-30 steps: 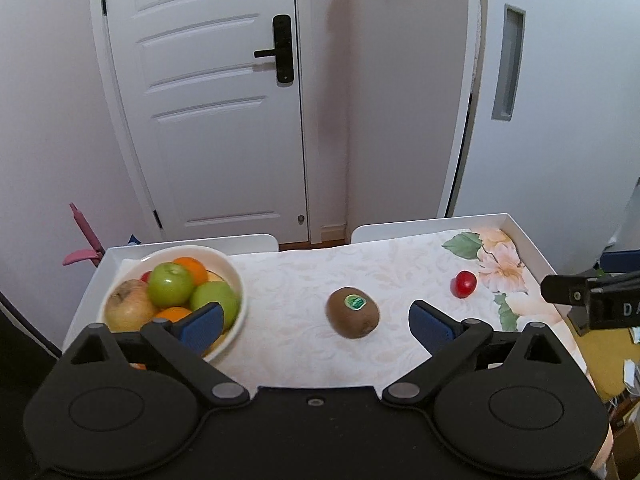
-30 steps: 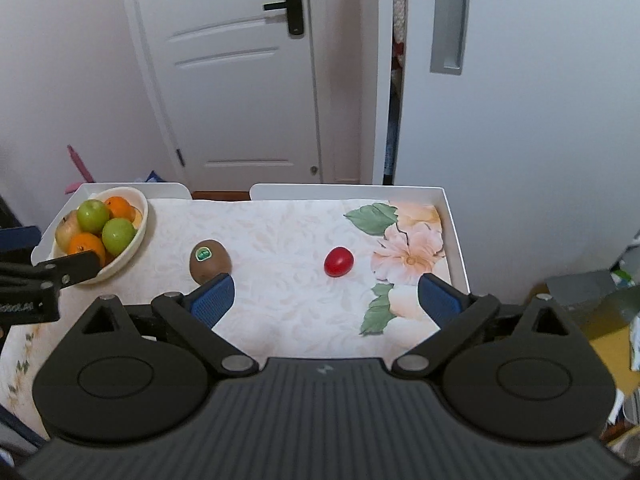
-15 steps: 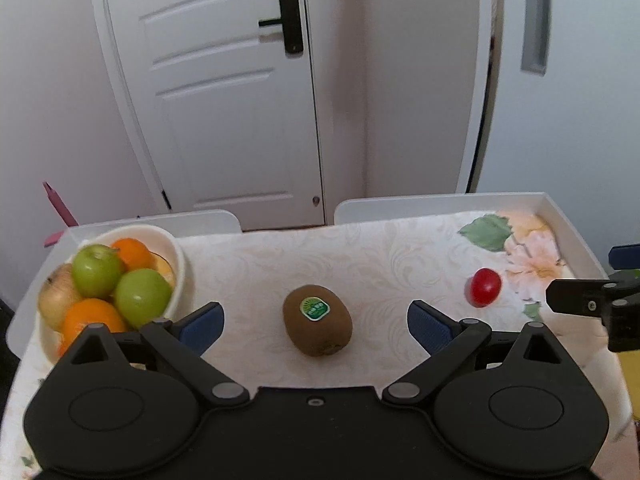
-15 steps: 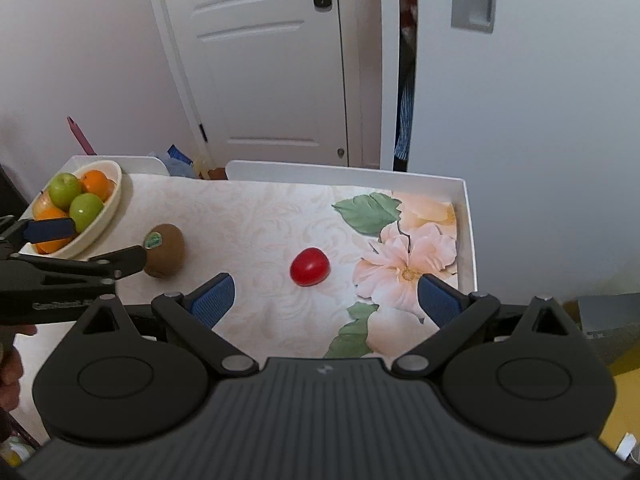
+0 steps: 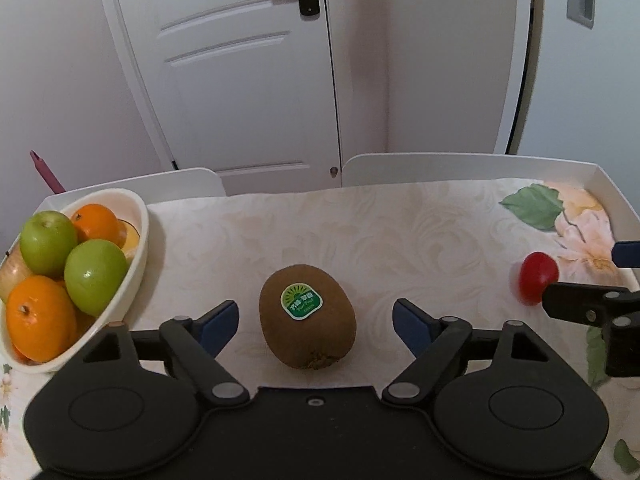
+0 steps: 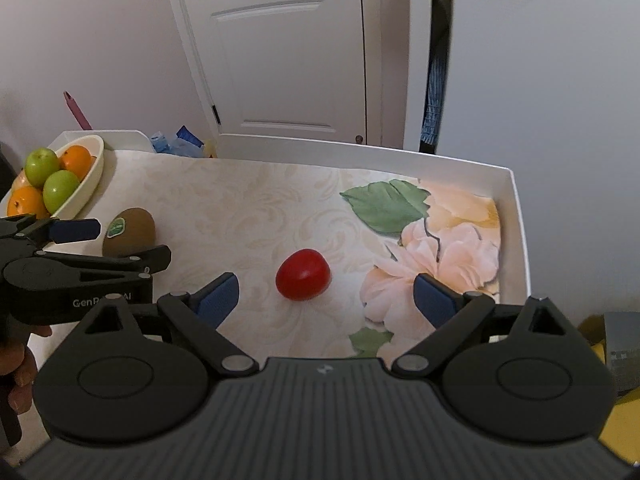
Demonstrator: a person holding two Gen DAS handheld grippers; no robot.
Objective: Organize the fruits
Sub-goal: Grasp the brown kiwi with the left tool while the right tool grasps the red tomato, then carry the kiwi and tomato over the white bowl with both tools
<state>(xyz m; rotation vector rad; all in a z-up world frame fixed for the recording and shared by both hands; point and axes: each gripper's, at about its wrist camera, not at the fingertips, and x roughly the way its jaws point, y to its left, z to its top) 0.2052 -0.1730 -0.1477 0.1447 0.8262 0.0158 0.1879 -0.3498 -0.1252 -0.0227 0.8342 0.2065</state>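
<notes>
A brown kiwi (image 5: 307, 316) with a green sticker lies on the tablecloth, between the open fingers of my left gripper (image 5: 315, 320); the fingers do not touch it. The kiwi also shows in the right wrist view (image 6: 129, 231). A small red tomato (image 6: 303, 274) lies just ahead of my open, empty right gripper (image 6: 326, 296); it also shows in the left wrist view (image 5: 535, 276). A cream bowl (image 5: 134, 256) at the left holds green apples, oranges and other fruit.
The table is a white tray top with a raised rim (image 6: 516, 200), covered by a flowered cloth (image 6: 448, 232). A white door (image 5: 240, 72) stands behind it. A pink stick (image 5: 46, 172) rises behind the bowl. Bags lie behind the table (image 6: 180, 142).
Both grippers have moved forward and down. The kiwi now lies between the left fingers, and the tomato is closer to the right fingers. Both stay open.
</notes>
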